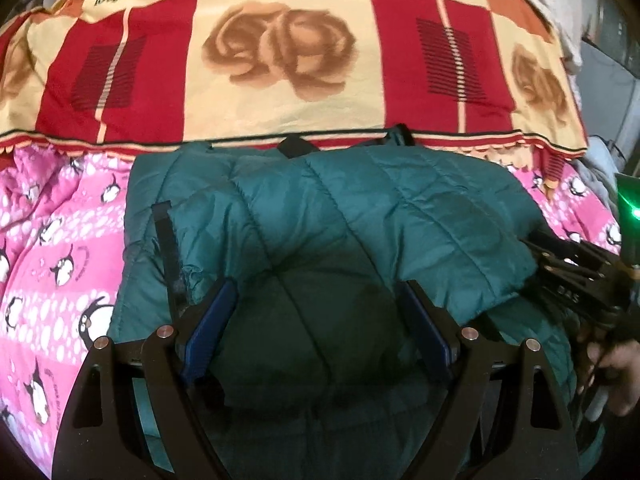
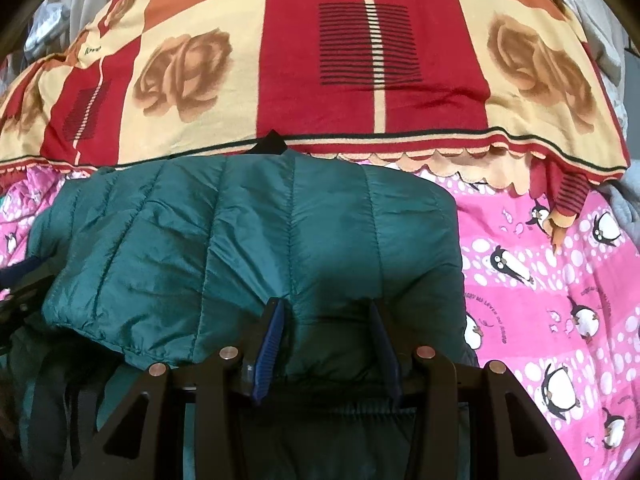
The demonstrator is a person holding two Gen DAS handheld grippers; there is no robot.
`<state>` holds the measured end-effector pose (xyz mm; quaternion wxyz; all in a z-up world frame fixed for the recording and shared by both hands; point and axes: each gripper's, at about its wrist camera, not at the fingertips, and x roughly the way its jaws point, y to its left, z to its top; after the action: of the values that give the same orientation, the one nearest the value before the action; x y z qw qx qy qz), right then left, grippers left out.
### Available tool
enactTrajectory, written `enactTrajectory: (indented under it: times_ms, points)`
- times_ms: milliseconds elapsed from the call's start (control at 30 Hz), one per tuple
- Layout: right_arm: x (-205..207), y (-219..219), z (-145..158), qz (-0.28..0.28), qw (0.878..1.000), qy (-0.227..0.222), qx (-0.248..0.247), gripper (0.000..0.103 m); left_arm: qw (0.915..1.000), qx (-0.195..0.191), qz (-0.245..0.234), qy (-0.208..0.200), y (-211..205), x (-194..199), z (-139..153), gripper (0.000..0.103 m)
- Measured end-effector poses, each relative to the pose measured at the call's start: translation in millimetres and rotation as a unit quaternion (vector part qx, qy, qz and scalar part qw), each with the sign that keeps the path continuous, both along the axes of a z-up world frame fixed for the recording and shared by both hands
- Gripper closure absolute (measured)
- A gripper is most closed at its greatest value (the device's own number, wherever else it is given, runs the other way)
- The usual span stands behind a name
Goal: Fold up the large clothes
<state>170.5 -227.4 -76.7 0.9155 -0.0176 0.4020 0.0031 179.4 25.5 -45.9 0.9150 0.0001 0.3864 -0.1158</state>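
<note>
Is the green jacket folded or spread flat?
Folded: the jacket has a quilted layer doubled over more green fabric beneath, its edge showing at the left.

The teal quilted jacket (image 1: pixel 340 216) bulks up across the middle of the bed, filling the near centre under both grippers. Beyond its far edge, the red and cream rose blanket (image 1: pixel 280 60) lies flat and wide, an open stretch. Left of the jacket, the pink penguin sheet (image 1: pixel 56 248) is bare; it is bare on the right too. In the left wrist view, the right gripper (image 1: pixel 576 280) crowds the jacket's right edge.
</note>
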Motion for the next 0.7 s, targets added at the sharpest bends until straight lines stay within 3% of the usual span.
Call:
enactTrajectory:
  times_ms: [167, 433, 700]
  points:
    - [0, 0, 0, 0.0, 1.0, -0.001, -0.001, 0.061, 0.9998, -0.018, 0.001, 0.009, 6, -1, -2, 0.019]
    - [0, 0, 0, -0.001, 1.0, 0.0, 0.0, 0.061, 0.9995, 0.012, 0.004, 0.028, -3, 4, -8, 0.018]
    - [-1, 3, 0, -0.001, 1.0, -0.001, -0.012, 0.06, 0.9995, -0.001, 0.001, 0.032, 1, 4, -7, 0.017]
